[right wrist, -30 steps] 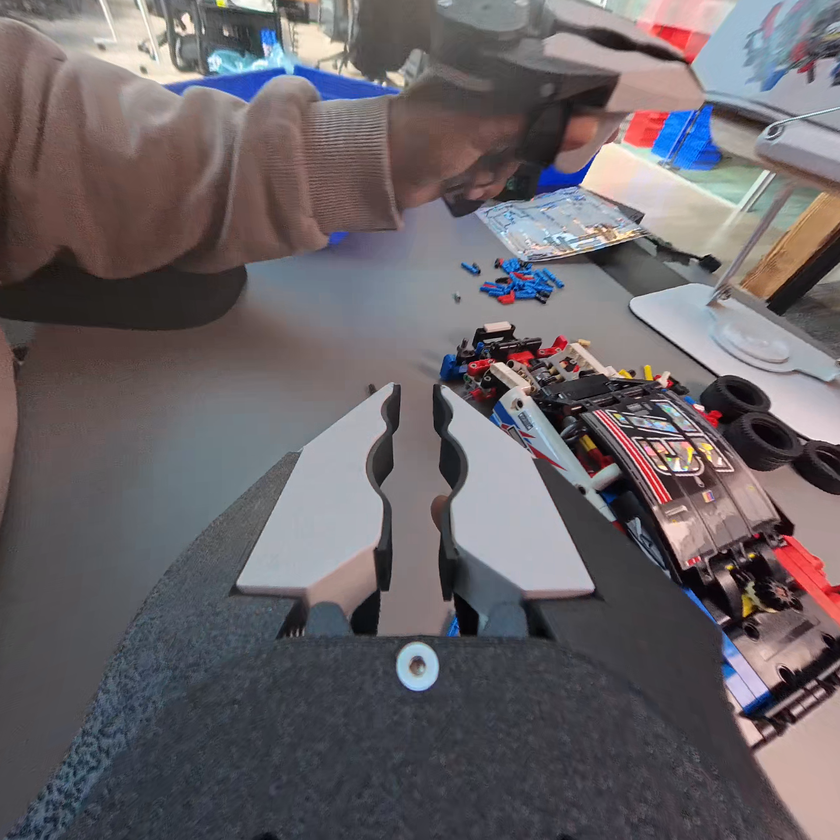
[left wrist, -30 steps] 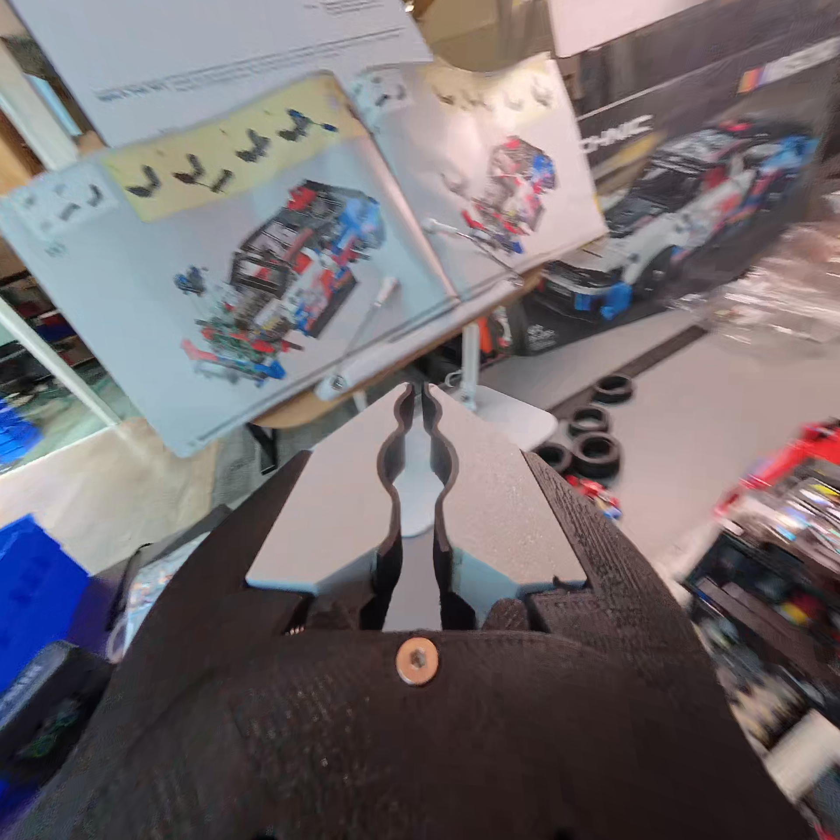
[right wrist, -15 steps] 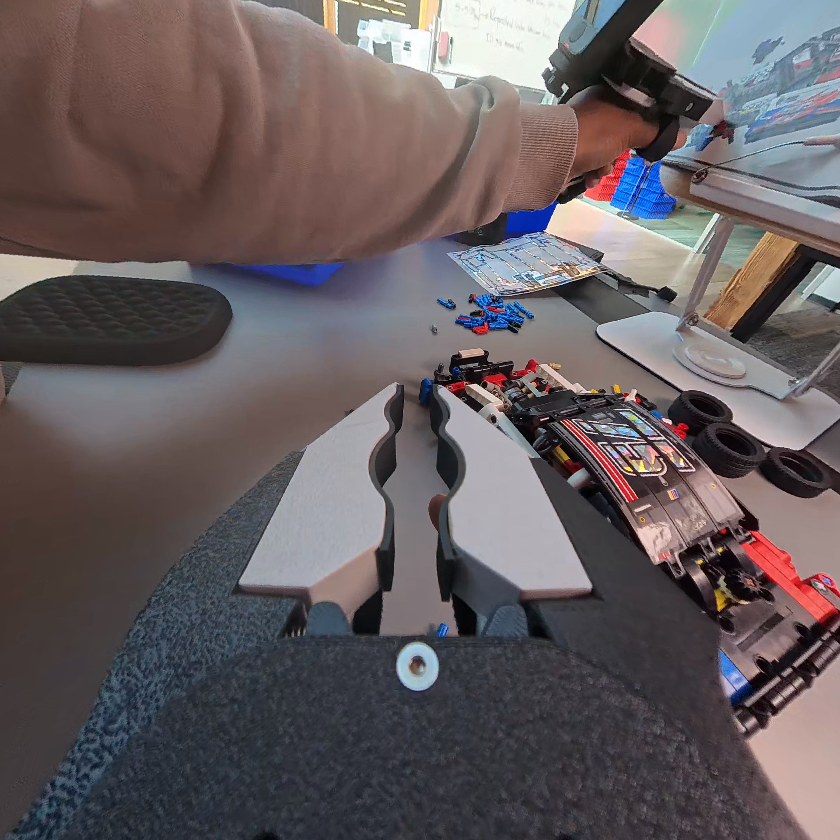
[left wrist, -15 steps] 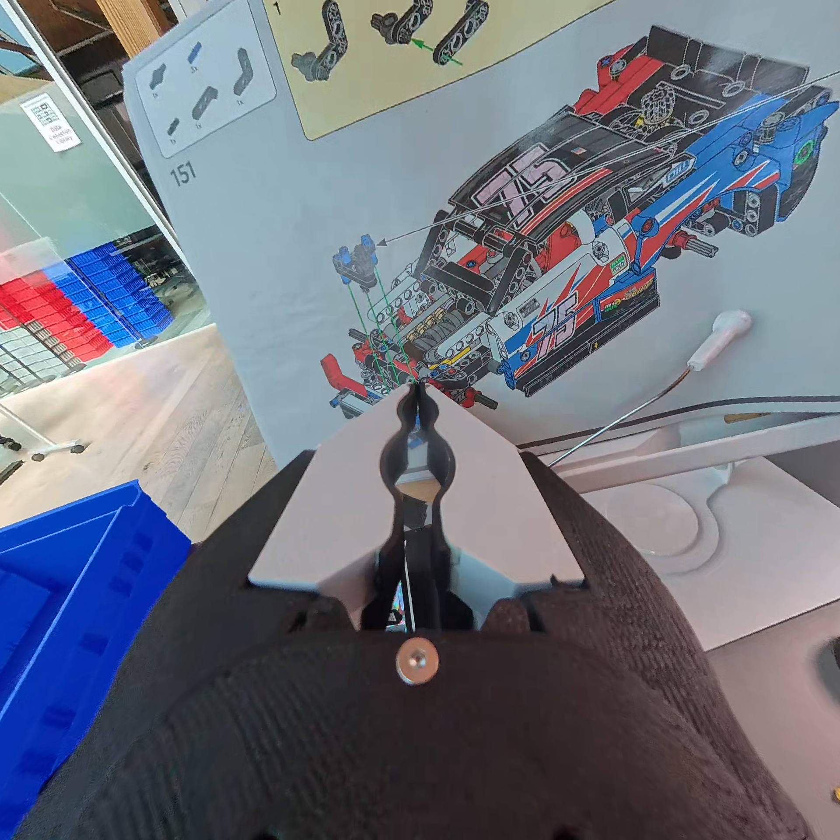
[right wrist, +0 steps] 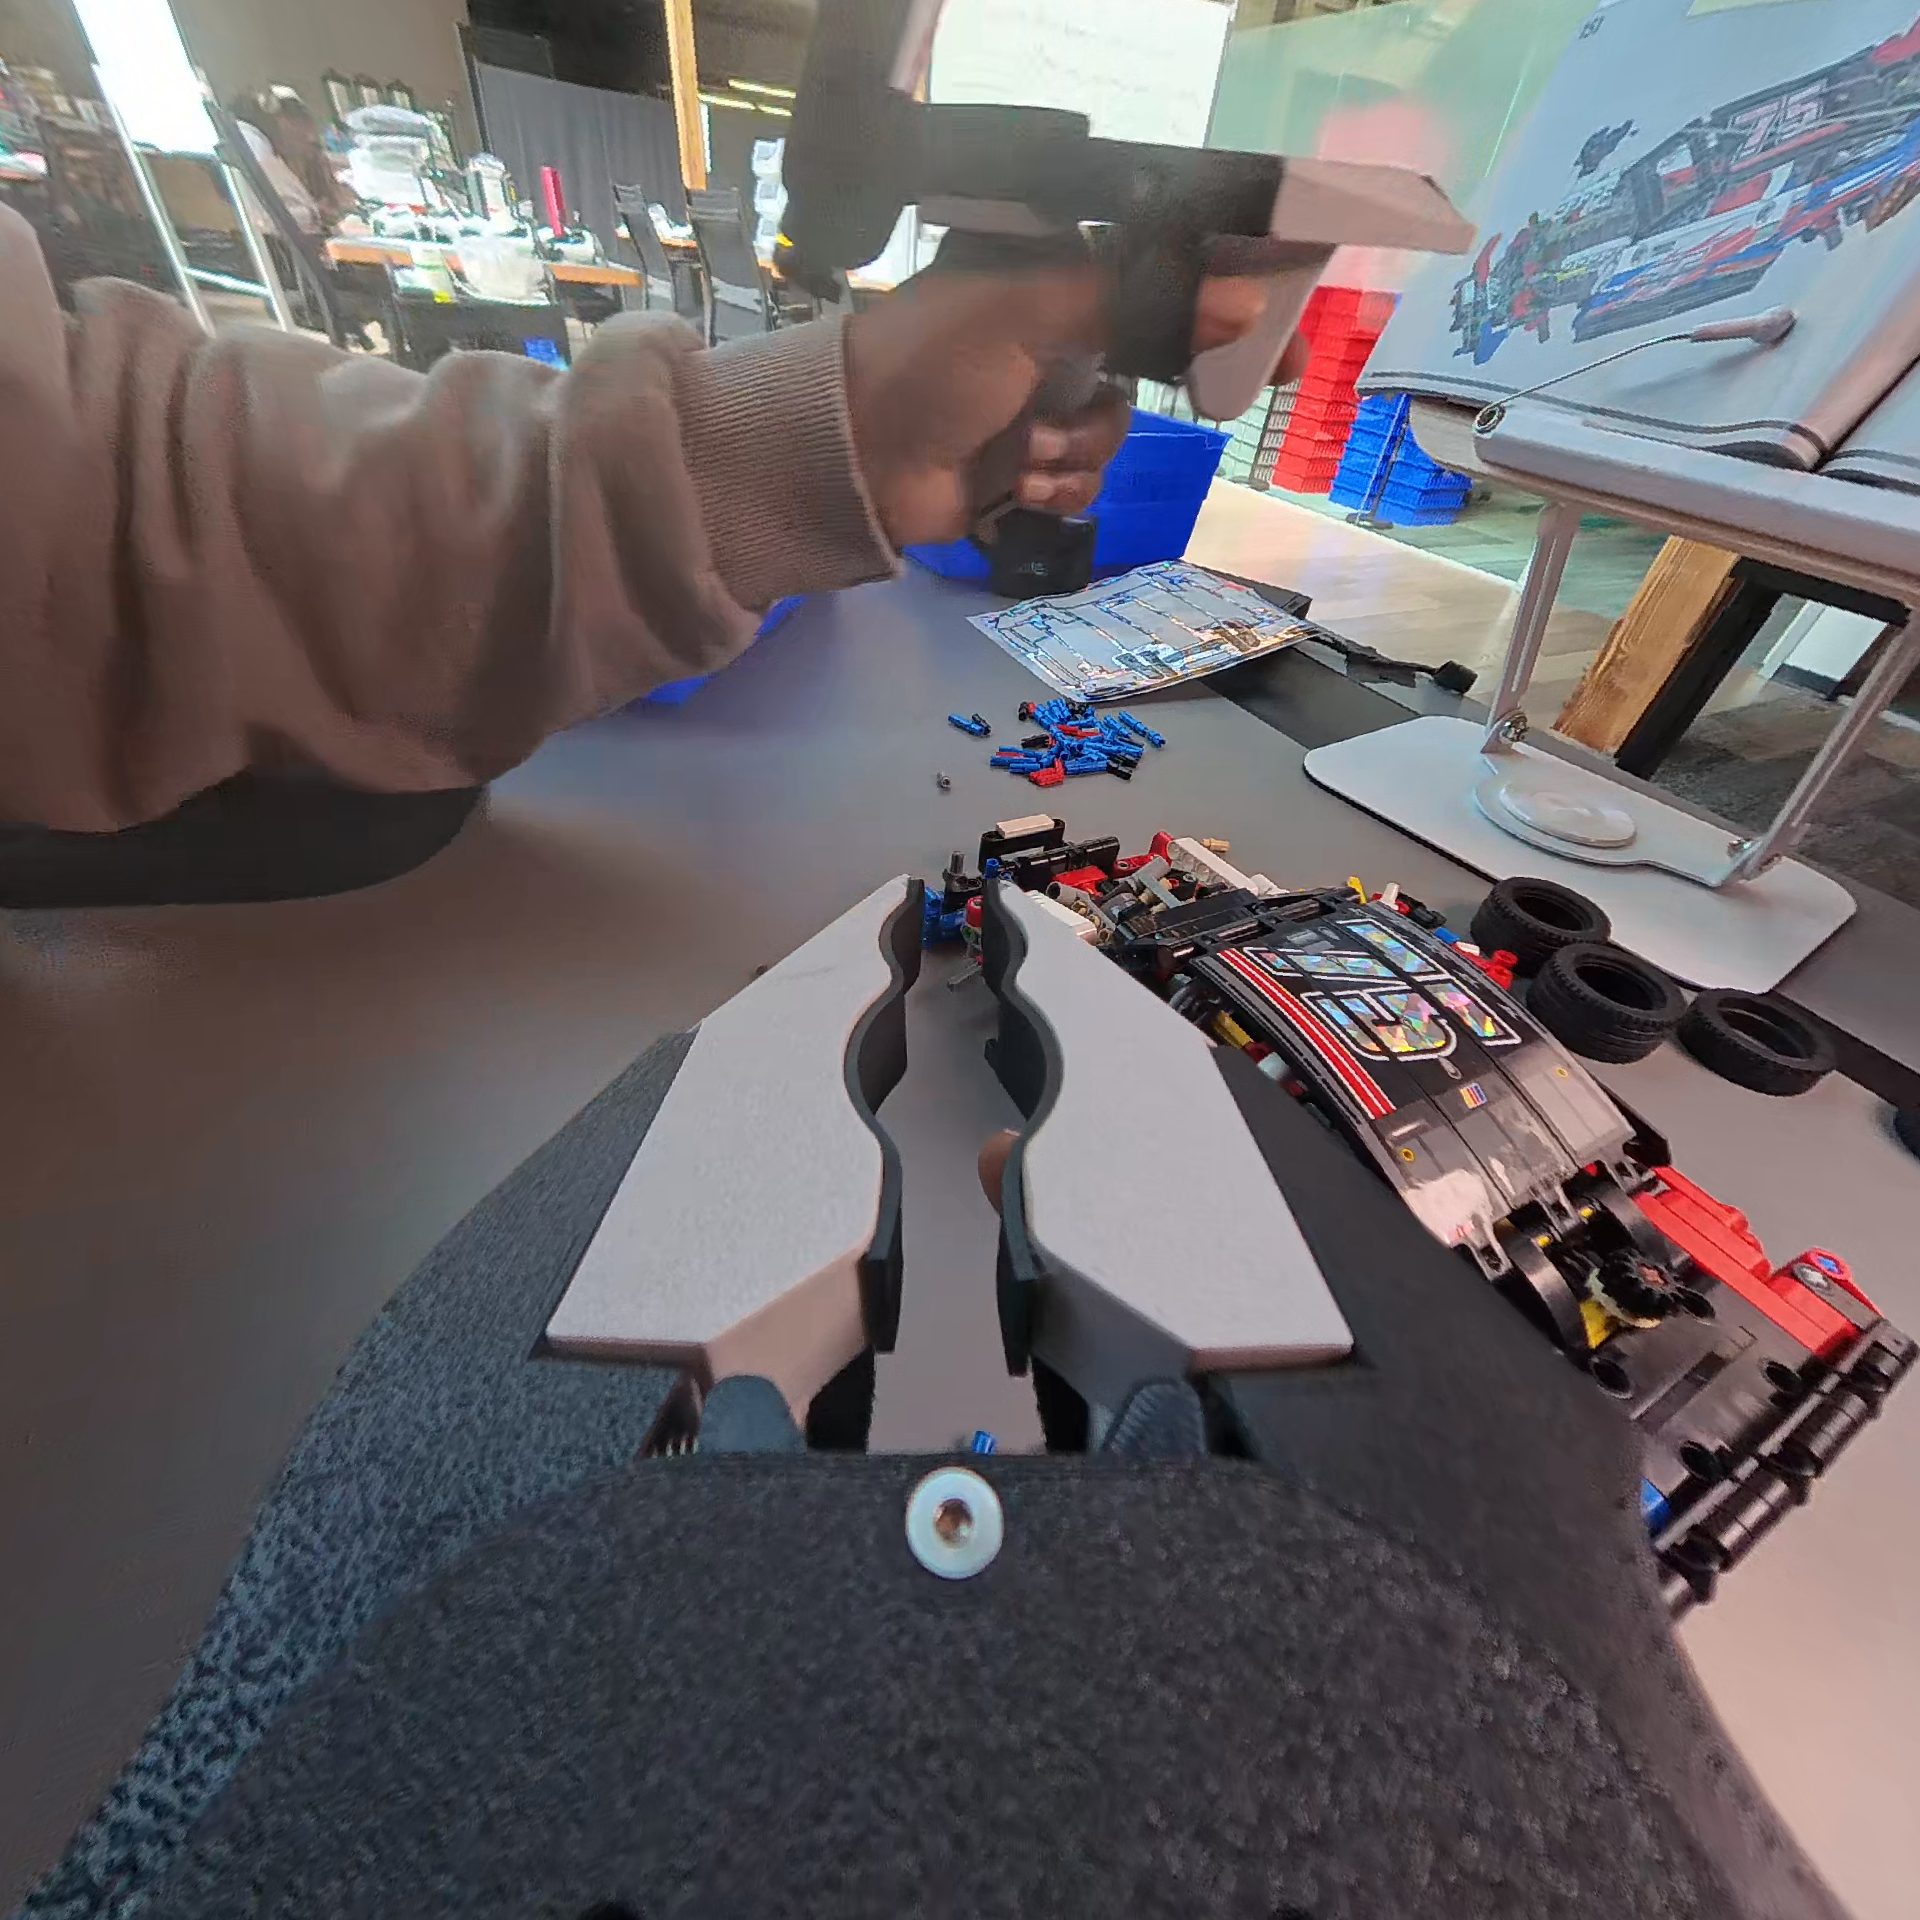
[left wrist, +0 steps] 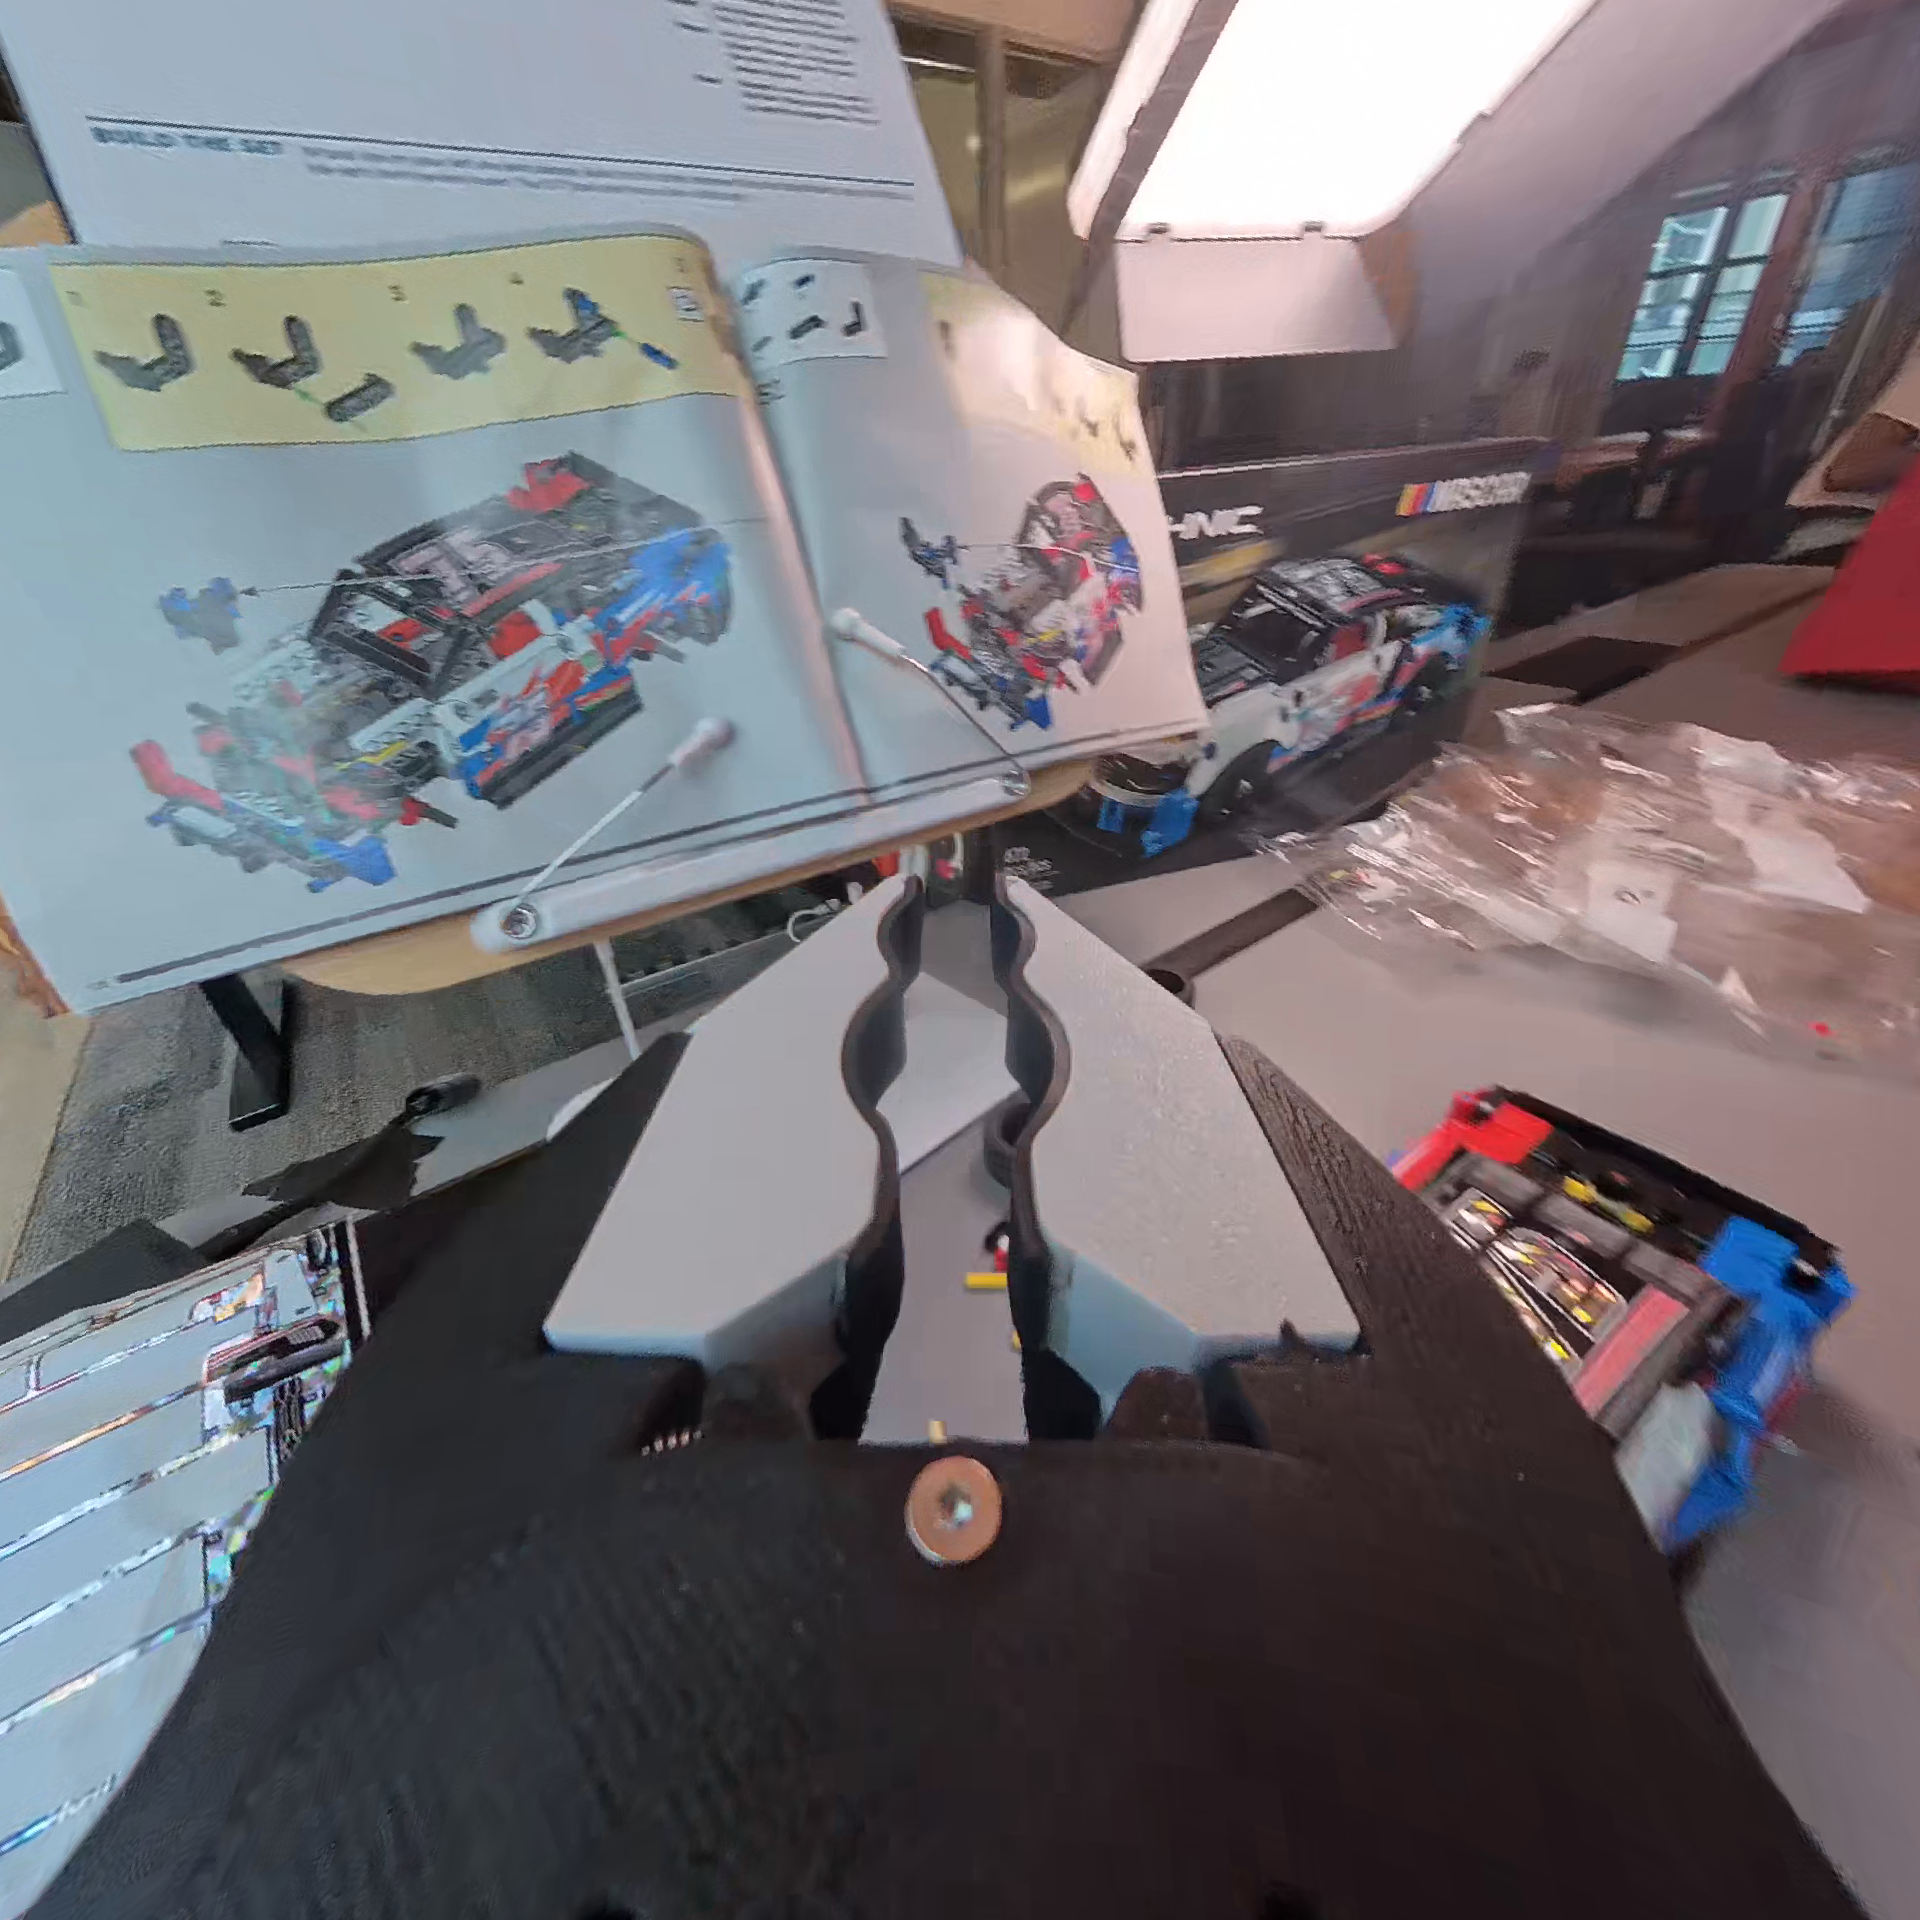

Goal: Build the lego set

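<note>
R gripper (right wrist: 951, 914), jaws slightly apart w/ nothing held, sits nearest the lego car (right wrist: 1382, 1049) lying lengthwise just right of its tips; L gripper (left wrist: 951, 914), raised, probably empty too, jaws parted.

Bright, even indoor light in both views. Left wrist view: heavy motion blur on the instruction booklet (left wrist: 436, 582) above the jaws and the lego car (left wrist: 1621, 1278) to their right; ceiling light panel (left wrist: 1330, 104) upper right is blown out. Right wrist view is sharper; only the raised left gripper (right wrist: 1340, 281) and sleeve (right wrist: 416, 540) smear. Fisheye bend at the edges, soft shadows.
</note>
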Motion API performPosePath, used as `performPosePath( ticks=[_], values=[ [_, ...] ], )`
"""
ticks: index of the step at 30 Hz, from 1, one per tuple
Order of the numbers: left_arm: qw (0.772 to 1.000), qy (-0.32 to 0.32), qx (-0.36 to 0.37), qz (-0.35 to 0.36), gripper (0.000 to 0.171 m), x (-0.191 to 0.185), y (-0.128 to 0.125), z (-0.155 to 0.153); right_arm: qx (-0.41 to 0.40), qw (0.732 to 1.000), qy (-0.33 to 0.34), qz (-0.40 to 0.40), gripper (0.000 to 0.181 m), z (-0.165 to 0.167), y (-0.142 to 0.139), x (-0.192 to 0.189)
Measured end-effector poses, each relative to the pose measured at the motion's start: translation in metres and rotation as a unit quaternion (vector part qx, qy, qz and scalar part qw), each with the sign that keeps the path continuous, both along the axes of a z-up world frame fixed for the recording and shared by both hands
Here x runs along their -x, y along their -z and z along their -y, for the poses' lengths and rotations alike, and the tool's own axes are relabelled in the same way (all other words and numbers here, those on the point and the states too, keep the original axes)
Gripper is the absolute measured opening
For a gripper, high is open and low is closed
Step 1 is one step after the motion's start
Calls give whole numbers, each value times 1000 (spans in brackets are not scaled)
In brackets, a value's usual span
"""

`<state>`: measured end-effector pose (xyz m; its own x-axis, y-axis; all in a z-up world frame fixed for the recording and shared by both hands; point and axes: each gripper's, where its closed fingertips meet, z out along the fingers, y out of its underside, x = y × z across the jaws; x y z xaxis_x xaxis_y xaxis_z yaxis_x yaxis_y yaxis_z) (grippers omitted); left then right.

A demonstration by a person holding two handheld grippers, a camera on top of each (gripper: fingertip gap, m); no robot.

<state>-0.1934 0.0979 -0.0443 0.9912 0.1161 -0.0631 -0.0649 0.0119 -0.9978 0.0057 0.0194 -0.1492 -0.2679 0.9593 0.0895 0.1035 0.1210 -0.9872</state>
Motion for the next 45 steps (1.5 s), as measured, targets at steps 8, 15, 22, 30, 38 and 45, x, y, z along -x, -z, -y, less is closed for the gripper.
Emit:
performPosePath(
  ticks=[8, 15, 22, 30, 38, 45],
  values=[
    [994, 79, 52, 54, 10, -82, 62, 113, -38, 995, 86, -39, 0, -37, -16, 5],
    [995, 25, 81, -51, 8, -64, 110, 129, -200, 917, 321, -124, 0, -169, -196, 85],
    [995, 27, 72, -65, 7, -60, 111, 136, -197, 831, 498, -149, 0, -306, -321, 142],
    [994, 43, 80, -67, 7, -69, 117, 132, -187, 800, 558, -119, 0, -336, -310, 104],
    [993, 36, 86, -69, 7, -67, 121, 131, -181, 857, 463, -134, 0, -300, -289, 91],
    [995, 21, 84, -57, 9, -61, 121, 131, -89, 940, 301, -137, 0, -150, -192, 38]
  ],
)
